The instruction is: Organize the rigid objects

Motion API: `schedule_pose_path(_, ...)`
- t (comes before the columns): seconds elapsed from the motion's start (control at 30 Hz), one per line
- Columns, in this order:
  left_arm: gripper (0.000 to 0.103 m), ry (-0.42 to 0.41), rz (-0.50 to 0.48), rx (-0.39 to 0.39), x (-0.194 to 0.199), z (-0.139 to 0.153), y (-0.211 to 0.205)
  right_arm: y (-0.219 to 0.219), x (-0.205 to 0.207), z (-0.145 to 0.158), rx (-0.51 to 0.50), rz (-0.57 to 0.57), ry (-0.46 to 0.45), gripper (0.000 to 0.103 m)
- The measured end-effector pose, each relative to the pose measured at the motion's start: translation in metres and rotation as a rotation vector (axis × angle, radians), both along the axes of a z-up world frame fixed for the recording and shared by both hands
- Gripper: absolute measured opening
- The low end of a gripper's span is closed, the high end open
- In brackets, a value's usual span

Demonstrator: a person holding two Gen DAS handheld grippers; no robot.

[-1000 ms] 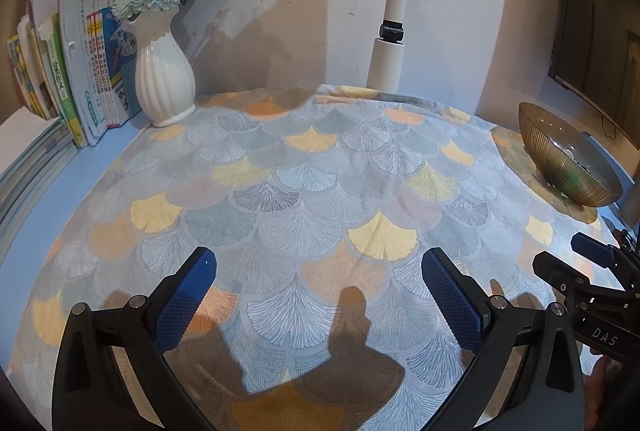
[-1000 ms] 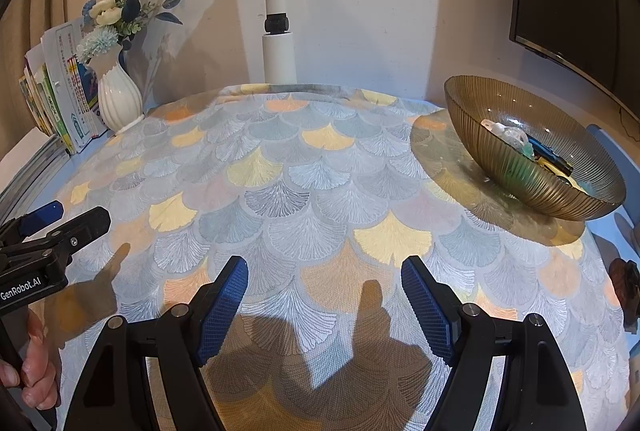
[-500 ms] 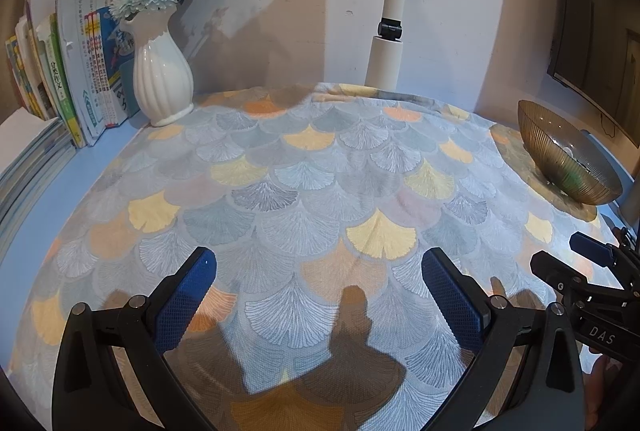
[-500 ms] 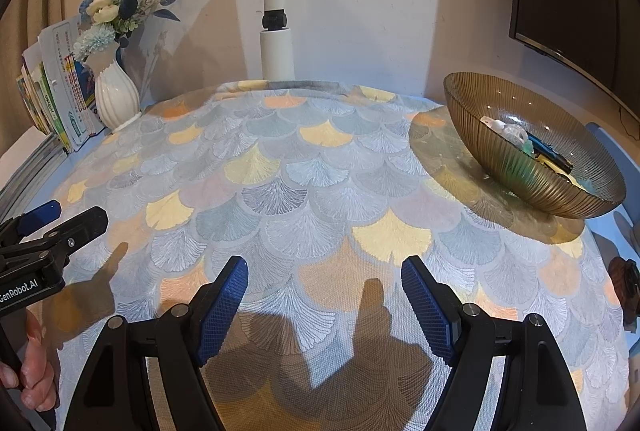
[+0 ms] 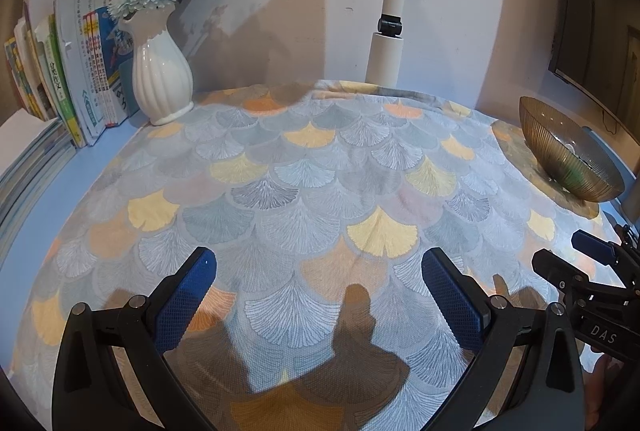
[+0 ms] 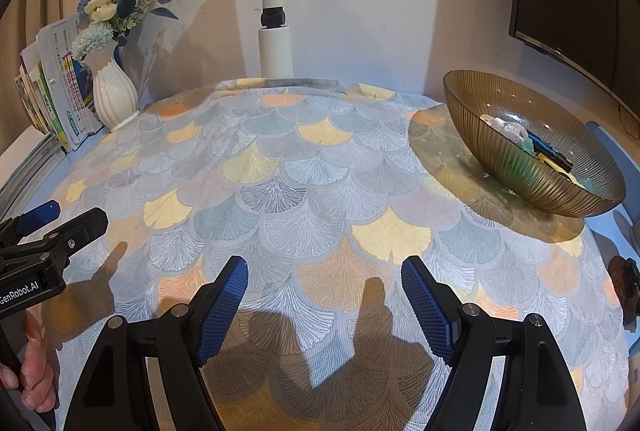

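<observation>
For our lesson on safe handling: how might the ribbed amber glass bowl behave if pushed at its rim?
The ribbed amber glass bowl probably tips, since its base looks narrow under a wide rim. Being glass, likely fragile and slick.

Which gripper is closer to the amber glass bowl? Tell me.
Right. The right gripper hovers over the cloth with the bowl just ahead to its right; the left gripper sits further left, the bowl at its view's far right edge.
</observation>
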State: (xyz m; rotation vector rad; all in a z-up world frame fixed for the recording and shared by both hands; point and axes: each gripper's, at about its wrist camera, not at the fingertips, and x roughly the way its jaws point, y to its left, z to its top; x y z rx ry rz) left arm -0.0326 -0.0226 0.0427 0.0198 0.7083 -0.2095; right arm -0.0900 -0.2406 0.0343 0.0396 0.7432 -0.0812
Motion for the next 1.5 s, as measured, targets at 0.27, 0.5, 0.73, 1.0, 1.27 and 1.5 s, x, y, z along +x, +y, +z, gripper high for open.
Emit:
schedule_pose_path(0.27,0.102,0.011,0.004,0.004,0.002,0.000,0.000,-0.001,0.001,-0.001,-0.005,0.001,0.003,0.078)
schedule_pose_path(0.5,0.102,0.027,0.014,0.023,0.004,-0.003,-0.002,0.000,0.001,-0.001,-0.006,-0.004,0.007,0.078)
schedule_pose_path(0.73,0.102,0.082,0.033,0.082,0.012,-0.012,-0.009,-0.003,0.010,-0.007,-0.007,-0.019,0.060,0.078)
schedule_pose_path(1.0,0.103,0.211,0.060,0.158,0.027,-0.032,-0.020,-0.003,0.026,-0.023,-0.006,-0.020,0.186,0.085)
schedule_pose_path(1.27,0.103,0.228,0.060,0.102,0.029,-0.035,-0.013,-0.014,0.028,-0.030,0.017,-0.067,0.196,0.103)
schedule_pose_path(1.5,0.103,0.229,0.054,0.092,0.030,-0.034,-0.012,-0.014,0.030,-0.029,0.019,-0.065,0.193,0.103)
